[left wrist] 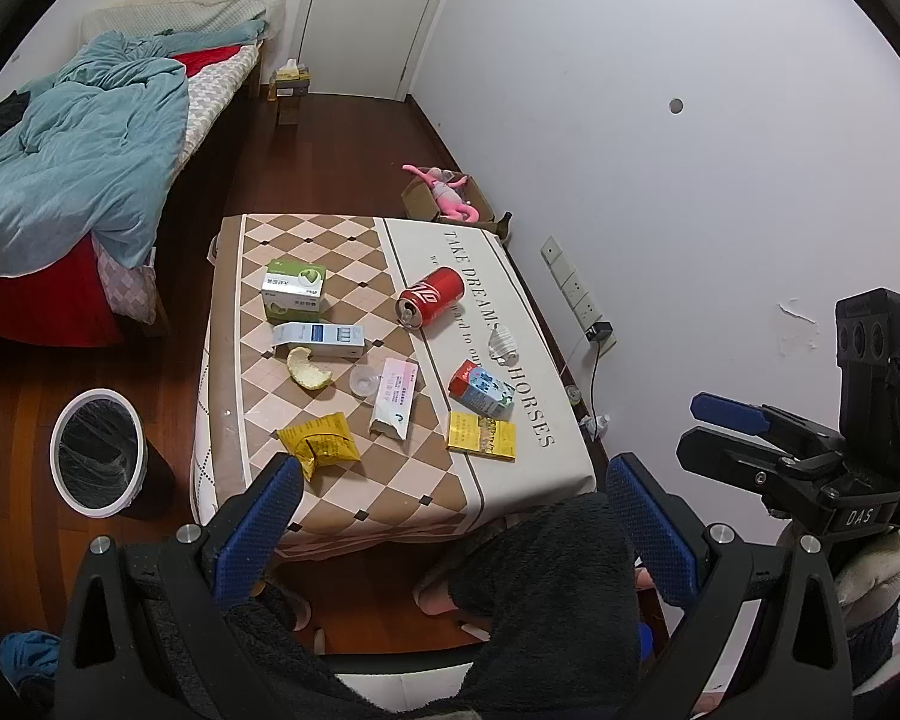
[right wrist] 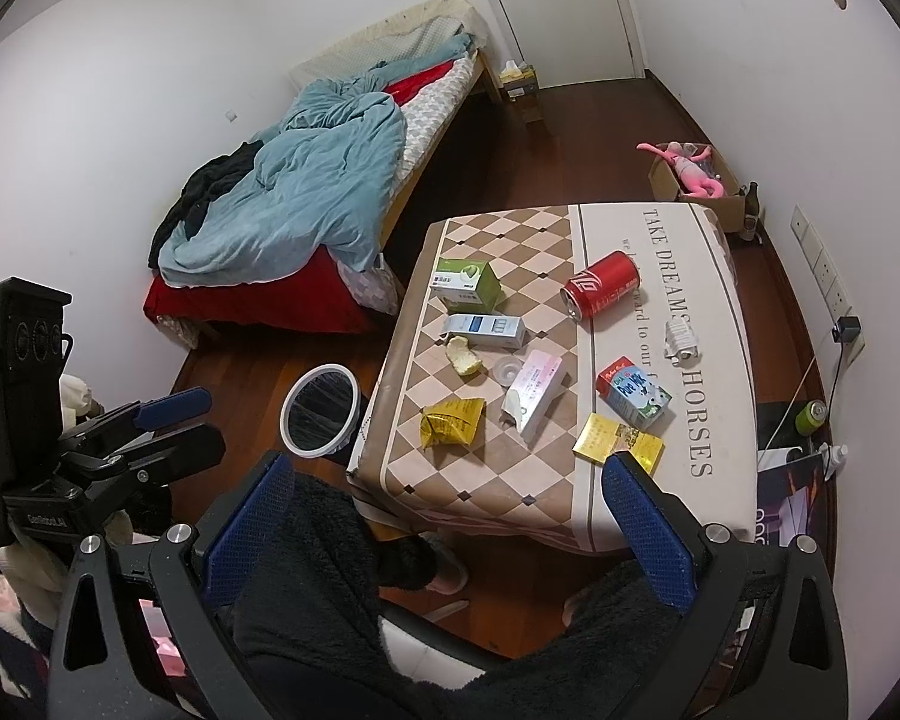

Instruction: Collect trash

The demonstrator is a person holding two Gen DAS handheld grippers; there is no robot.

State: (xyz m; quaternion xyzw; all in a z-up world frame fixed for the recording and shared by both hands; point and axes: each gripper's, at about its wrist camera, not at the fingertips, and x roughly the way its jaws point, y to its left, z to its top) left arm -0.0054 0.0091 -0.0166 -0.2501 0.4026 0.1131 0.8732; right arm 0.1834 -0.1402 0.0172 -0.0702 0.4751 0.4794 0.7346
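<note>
Trash lies across a low table (left wrist: 510, 480) (right wrist: 720, 480) with a checked cloth: a red can (left wrist: 431, 296) (right wrist: 601, 283) on its side, a green box (left wrist: 294, 288) (right wrist: 467, 282), a blue-white carton (left wrist: 320, 340) (right wrist: 486, 330), fruit peel (left wrist: 309, 369) (right wrist: 463, 357), a yellow wrapper (left wrist: 320, 443) (right wrist: 452, 420), a pink-white box (left wrist: 395, 399) (right wrist: 534, 393), a milk carton (left wrist: 482, 388) (right wrist: 633, 391), a yellow packet (left wrist: 481, 434) (right wrist: 618, 441) and a crumpled mask (left wrist: 503, 346) (right wrist: 679, 339). The white-rimmed bin (left wrist: 97, 444) (right wrist: 321, 411) stands left of the table. My left gripper (left wrist: 450, 480) and right gripper (right wrist: 447, 468) hover open before the table's near edge, both empty.
A bed with a blue duvet (left wrist: 78, 150) (right wrist: 306, 180) fills the left. A cardboard box with a pink toy (left wrist: 447, 195) (right wrist: 699, 174) sits by the right wall. A person's dark fleece-clad legs (left wrist: 540, 600) (right wrist: 330, 570) and slippers are below. A green can (right wrist: 810, 415) stands on the floor at the right.
</note>
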